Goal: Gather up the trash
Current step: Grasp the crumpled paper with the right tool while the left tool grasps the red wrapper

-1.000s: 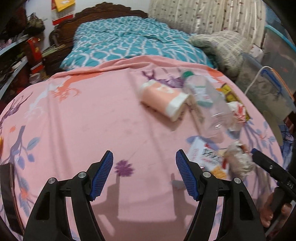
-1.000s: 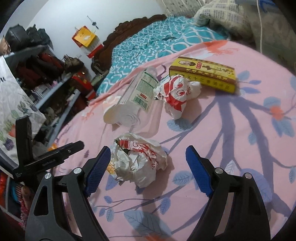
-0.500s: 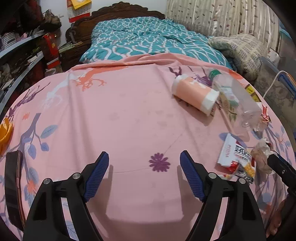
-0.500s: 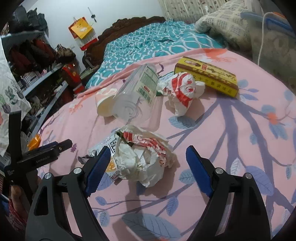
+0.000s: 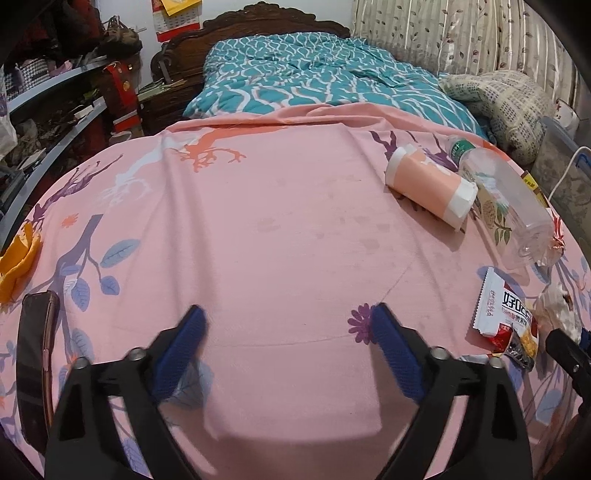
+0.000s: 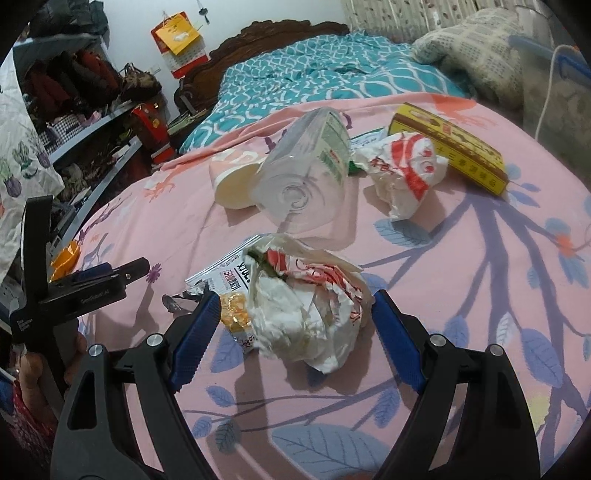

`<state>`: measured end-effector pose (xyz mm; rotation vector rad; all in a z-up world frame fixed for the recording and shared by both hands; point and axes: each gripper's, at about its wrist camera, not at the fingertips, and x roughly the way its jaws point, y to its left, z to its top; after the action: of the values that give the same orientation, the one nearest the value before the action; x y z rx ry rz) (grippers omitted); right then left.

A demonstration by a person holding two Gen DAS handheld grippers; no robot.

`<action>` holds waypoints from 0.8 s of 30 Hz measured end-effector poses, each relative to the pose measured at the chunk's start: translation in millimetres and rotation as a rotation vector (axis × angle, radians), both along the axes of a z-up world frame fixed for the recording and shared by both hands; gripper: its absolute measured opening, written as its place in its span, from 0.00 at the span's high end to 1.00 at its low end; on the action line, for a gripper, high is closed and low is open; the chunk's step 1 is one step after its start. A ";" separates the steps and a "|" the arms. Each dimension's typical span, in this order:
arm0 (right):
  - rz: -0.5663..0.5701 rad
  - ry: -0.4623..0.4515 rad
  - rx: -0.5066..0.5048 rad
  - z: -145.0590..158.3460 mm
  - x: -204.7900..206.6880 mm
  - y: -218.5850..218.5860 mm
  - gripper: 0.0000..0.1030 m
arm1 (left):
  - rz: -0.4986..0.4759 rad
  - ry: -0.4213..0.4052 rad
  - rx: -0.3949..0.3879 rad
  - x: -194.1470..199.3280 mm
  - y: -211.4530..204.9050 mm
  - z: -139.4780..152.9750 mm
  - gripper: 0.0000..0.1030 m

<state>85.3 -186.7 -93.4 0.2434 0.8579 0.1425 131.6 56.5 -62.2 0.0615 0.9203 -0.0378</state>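
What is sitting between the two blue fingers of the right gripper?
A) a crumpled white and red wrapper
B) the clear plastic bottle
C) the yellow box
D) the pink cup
A: the crumpled white and red wrapper lies between the open fingers of the right gripper, while the yellow box, bottle and cup lie farther off.

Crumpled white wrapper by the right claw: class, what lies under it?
Under the crumpled white wrapper, a snack packet pokes out leftward; its remainder is covered.

Home bedroom, plainly: carved wooden headboard (image 5: 258, 16) behind a teal patterned quilt (image 5: 317, 77), pink floral sheet (image 5: 258, 221) spread in front, patterned curtains (image 5: 461, 33) at the right, cluttered shelves (image 6: 85, 122) of bags and clothes along the left wall.
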 end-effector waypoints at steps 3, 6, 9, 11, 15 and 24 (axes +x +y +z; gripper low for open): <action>-0.001 0.005 -0.013 -0.9 1.3 1.6 0.19 | 0.000 -0.005 0.001 0.2 0.1 0.0 0.13; -0.009 0.007 -0.016 -1.6 2.3 3.0 0.19 | -0.003 -0.004 0.001 0.3 -0.2 -0.8 0.13; -0.011 0.006 -0.023 -1.8 2.9 3.5 0.19 | -0.004 -0.004 0.000 0.4 0.0 -0.9 0.11; -0.008 0.004 -0.027 -2.4 3.2 4.8 0.19 | -0.007 -0.005 -0.004 -0.1 -0.3 -0.5 0.08; 0.002 0.004 -0.038 -2.6 4.3 10.1 0.19 | -0.007 -0.007 -0.005 -0.3 -1.1 0.0 0.08; 0.051 0.024 -0.046 -5.1 12.2 26.3 0.39 | -0.002 0.011 -0.032 4.7 2.3 -3.1 0.08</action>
<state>97.4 -160.4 -98.5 0.1802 0.8909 0.1678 136.2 58.8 -65.3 0.0330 0.9308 -0.0547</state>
